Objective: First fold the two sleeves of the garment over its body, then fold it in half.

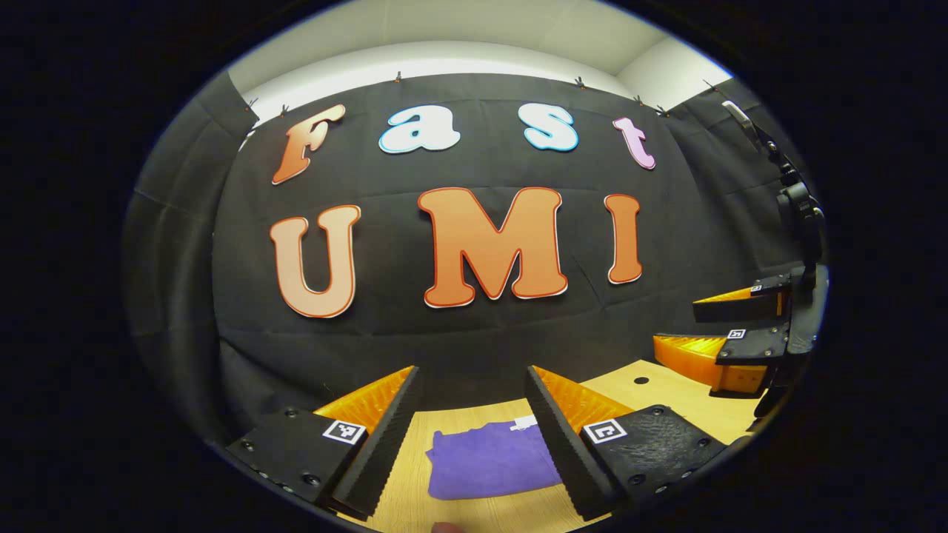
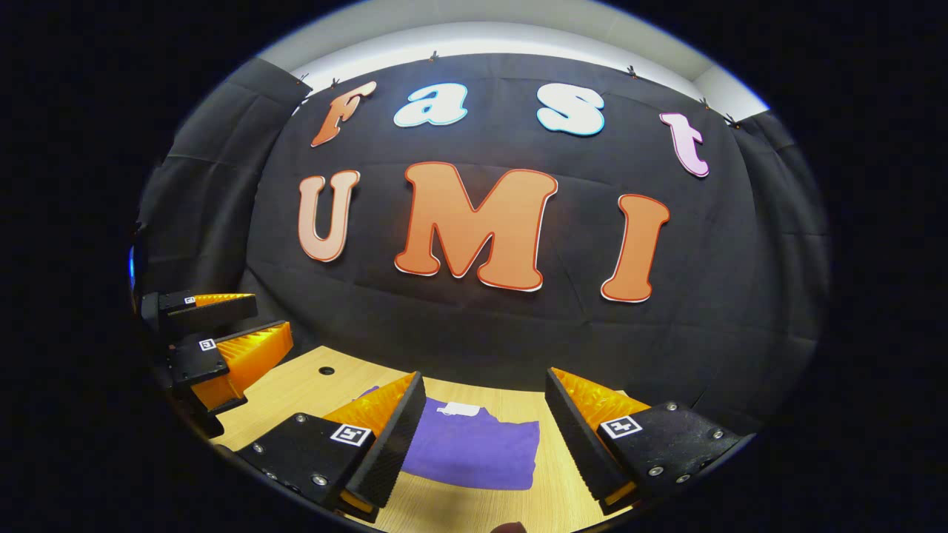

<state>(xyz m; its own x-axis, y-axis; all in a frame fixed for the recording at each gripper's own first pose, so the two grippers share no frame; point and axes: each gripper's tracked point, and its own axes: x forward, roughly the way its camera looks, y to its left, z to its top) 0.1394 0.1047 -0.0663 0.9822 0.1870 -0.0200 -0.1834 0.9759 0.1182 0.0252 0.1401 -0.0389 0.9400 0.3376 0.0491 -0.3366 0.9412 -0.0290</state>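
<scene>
The purple garment lies folded and flat on the wooden tabletop, near the black wall. The left gripper and right gripper are up above it, side by side. Both have their jaws wide open and hold nothing.

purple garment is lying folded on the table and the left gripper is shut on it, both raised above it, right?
Not quite. The left gripper is open and holds nothing, as the left gripper view shows. The rest stands: the purple garment lies folded on the table, and both grippers are raised above it.
</scene>
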